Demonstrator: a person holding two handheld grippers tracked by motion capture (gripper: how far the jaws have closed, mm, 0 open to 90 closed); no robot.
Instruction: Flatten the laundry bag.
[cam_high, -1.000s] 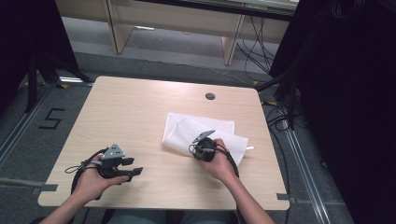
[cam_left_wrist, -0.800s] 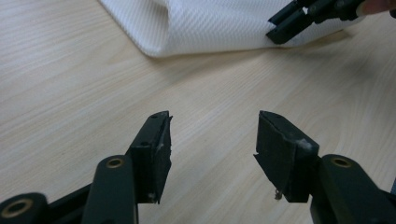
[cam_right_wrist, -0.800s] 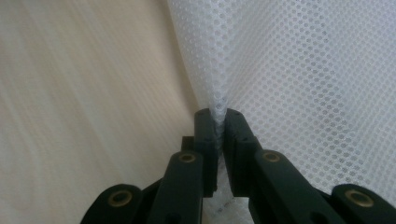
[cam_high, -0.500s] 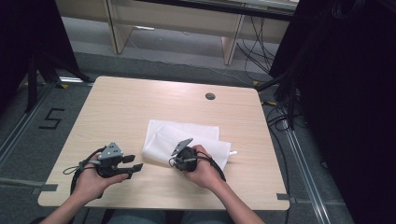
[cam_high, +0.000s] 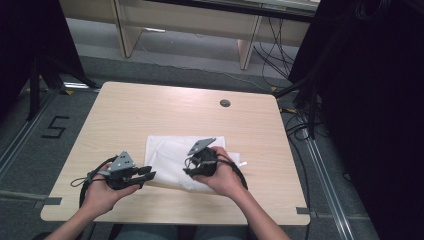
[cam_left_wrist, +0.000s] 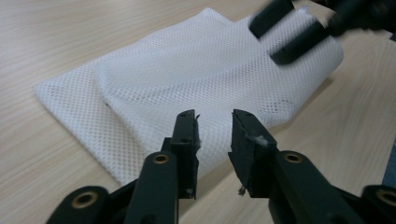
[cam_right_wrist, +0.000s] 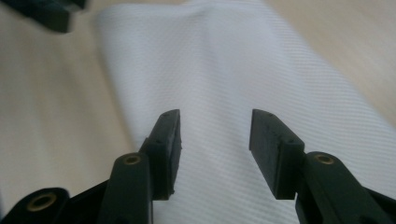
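Mesh bag (cam_high: 172, 157), white, folded, lies flat on the table (cam_high: 150, 115), near-centre, a little toward the near edge. One fold edge runs across it; the lower layer sticks out at the left side in my left gripper view.

Left gripper (cam_high: 145, 176): held at the near-left, just off the bag's left edge, pointing right toward it. Its jaws have just been closing. They stand a narrow gap apart, nothing pinched; the bag's near edge (cam_left_wrist: 210, 116) shows through the gap, beyond the tips. Small white specks cling to the fingertips (cam_left_wrist: 252, 140).

Right gripper (cam_high: 192, 170): over the bag's near-right part, my hand (cam_high: 225, 172) behind it, cable looped at the wrist. Its jaws have just been opening. They stand wide apart above the mesh (cam_right_wrist: 224, 93), with no cloth between the pads and no contact that I can see. In my left gripper view its jaws appear blurred at the far right, over the bag's far corner.

Round dark grommet (cam_high: 225, 103) sits in the table's far right, well apart from the bag.
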